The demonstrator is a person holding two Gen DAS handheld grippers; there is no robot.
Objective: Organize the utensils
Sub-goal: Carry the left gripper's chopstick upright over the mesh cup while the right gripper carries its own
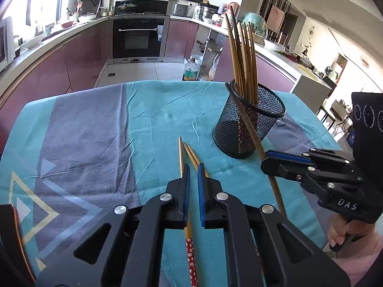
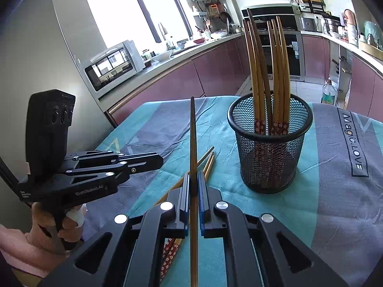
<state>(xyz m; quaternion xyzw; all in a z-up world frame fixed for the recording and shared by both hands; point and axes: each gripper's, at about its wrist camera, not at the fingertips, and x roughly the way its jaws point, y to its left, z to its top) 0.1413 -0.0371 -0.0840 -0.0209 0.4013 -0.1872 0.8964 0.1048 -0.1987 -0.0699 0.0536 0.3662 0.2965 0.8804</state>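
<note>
The right gripper (image 2: 194, 184) was clamped on a single long brown wooden chopstick (image 2: 193, 143), its pads pressed against the shaft a little below the middle. In the right wrist view the stick ran almost straight away from the jaws, its far tip reaching toward the far edge of the table. The target, a round black wire-mesh holder (image 2: 270, 143), stood to the right of that held stick and somewhat farther off, upright on the teal and grey tablecloth (image 2: 335, 191), already carrying a bundle of upright chopsticks (image 2: 268, 76) with red flowered ends at the bottom.

The left wrist view gave the decisive relation: the held chopstick (image 1: 251, 129) slanted up and to the left across the front of the mesh holder (image 1: 249, 122), its far tip about level with the rim but outside it. To go in, I judged, the stick would have to be lifted clear of the rim and tipped toward vertical.

The left gripper (image 1: 194, 174) was closed with a narrow slit between its pads; whether it pinched one of the three loose chopsticks (image 1: 191, 155) lying below it could not be told. The right hand was plainly the nearer to the holder.
</note>
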